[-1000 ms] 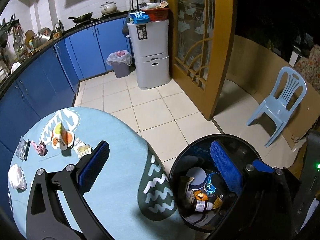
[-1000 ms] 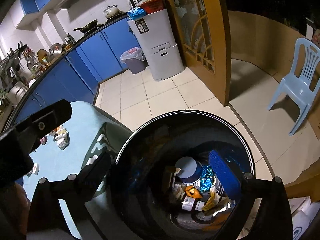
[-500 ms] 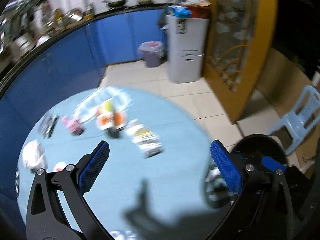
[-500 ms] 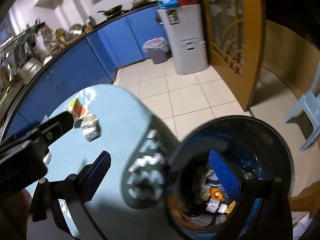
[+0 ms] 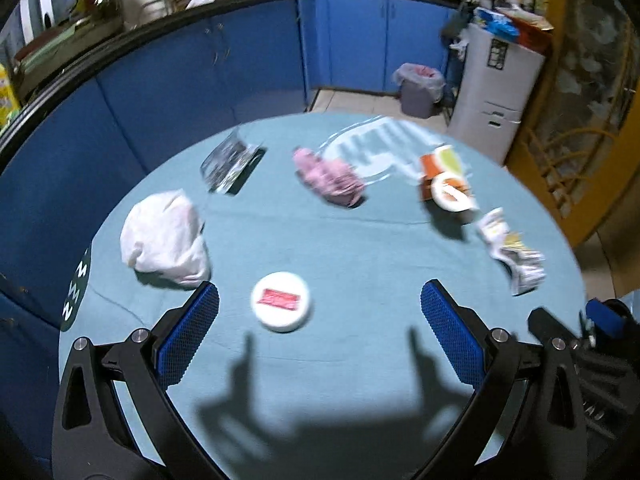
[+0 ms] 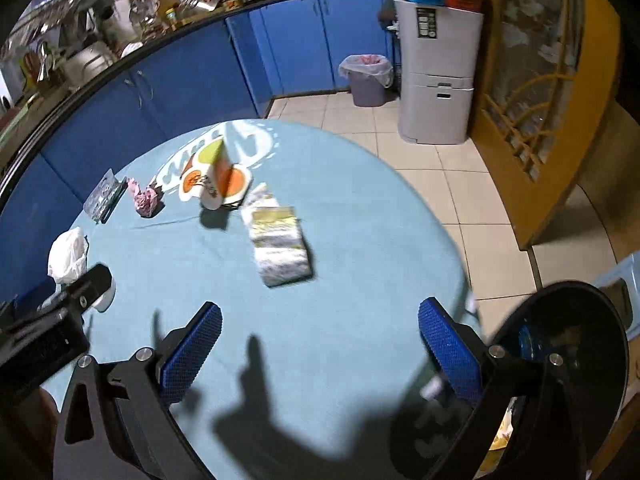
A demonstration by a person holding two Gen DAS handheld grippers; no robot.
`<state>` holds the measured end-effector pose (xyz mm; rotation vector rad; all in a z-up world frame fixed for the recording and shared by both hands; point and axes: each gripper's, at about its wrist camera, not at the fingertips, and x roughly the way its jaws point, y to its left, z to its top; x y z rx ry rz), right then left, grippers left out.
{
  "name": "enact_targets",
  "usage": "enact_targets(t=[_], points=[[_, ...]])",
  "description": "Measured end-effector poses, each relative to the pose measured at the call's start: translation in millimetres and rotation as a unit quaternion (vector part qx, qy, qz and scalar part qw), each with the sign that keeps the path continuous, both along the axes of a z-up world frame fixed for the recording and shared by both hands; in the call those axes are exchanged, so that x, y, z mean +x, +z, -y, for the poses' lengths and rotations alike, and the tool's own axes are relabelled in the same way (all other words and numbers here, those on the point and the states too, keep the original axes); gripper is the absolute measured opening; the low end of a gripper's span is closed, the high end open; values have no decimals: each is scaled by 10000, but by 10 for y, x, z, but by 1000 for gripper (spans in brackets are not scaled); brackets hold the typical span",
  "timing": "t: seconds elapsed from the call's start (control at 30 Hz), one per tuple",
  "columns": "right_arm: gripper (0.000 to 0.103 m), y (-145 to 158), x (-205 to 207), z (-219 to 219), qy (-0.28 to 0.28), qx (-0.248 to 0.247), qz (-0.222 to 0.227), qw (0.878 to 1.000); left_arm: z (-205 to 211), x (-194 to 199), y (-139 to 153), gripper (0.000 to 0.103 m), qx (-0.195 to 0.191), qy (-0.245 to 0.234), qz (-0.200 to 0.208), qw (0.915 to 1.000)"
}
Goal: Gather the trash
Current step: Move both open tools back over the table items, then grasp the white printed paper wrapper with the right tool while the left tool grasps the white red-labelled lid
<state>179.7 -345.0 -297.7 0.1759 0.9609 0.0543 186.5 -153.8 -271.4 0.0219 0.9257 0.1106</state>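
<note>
Trash is scattered across the round table (image 5: 360,248) with its light blue cloth, and going left to right in the left wrist view it runs: a crumpled white plastic bag (image 5: 166,236), a clear shiny wrapper (image 5: 230,162) behind it, a small white round lid with a red label (image 5: 281,301) lying nearest the camera, a crumpled pink wrapper (image 5: 332,178), an orange and green carton (image 5: 444,178) tipped on its side, and a crinkled printed packet (image 5: 512,250) near the right edge. The left gripper (image 5: 320,334) hovers over the near part of the cloth with its blue-padded fingers spread wide and nothing between them; the white lid sits just ahead of its left finger. The right gripper (image 6: 320,340) is likewise spread apart and empty, above the table's near right side, with the printed packet straight ahead of it. On the floor just beside the table, at the far right of the right wrist view, stands the black trash bin (image 6: 600,308), its inside too dark to read clearly. Judging from this, collection is far from finished: six pieces lie on the cloth and neither tool carries anything. The lid looks the likeliest next pick for the left, the packet for the right.
</note>
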Motion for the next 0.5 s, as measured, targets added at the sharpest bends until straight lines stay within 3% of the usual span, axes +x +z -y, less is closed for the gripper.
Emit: enact_targets(t=[0.5], points=[[96, -91, 394, -359, 305, -260, -113, 9991, -396, 217, -368, 100, -434, 230, -574, 9971]])
